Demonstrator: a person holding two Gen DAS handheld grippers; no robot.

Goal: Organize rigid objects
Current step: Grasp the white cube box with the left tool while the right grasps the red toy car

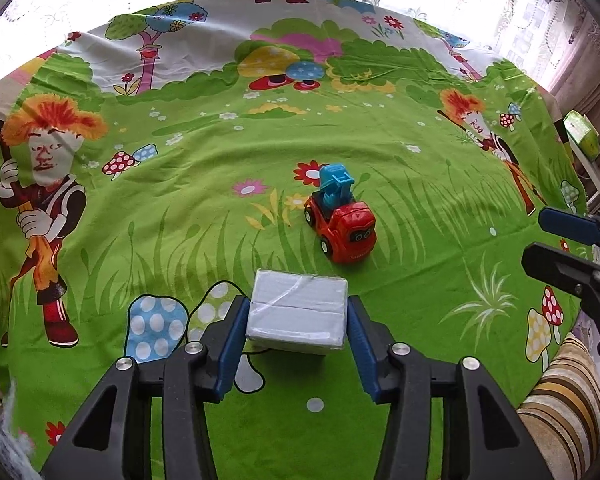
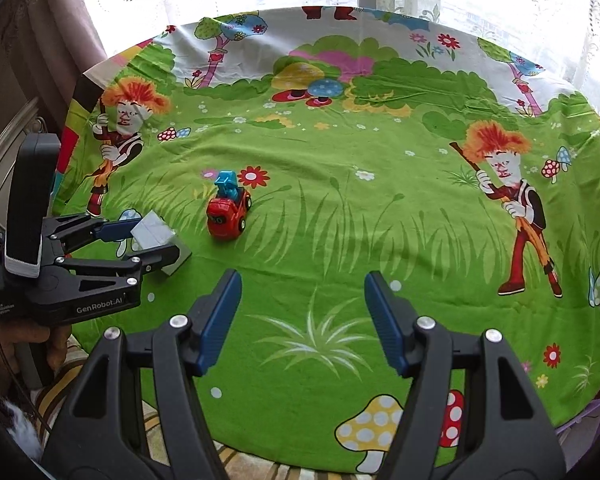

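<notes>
Table (image 1: 440,208) surface is covered by a green cartoon-print cloth (image 1: 204,216) showing mushrooms, flowers and grass.

Left gripper (image 1: 298,314): the blue pads (image 1: 234,344) stand on either side of a white box (image 1: 298,316). In the left wrist view both pads appear to meet the box's side faces, so the jaws are clamped on the box. In the right wrist view the same gripper (image 2: 156,236) enters from the left edge with the box (image 2: 156,232) between its fingers; the box is tilted, one corner toward the cloth. Whether that corner touches the cloth cannot be told. A hand (image 2: 24,344) grips the handle below the gripper body.

Right gripper (image 2: 302,312): jaws apart, nothing between them. Only green cloth (image 2: 340,220) with a printed white grass tuft shows in the gap. In the left wrist view its fingers (image 1: 572,236) reach in from the right edge, well apart from the box.

Toy truck (image 1: 342,224): red cab, blue part on its back, black wheels. It stands upright on the cloth just beyond the box, near it but apart. Neither gripper touches it. In the right wrist view the truck (image 2: 228,212) sits to the right of the box and ahead-left of the open right jaws.

Striped cushion (image 1: 560,408) lies at the near table edge.
</notes>
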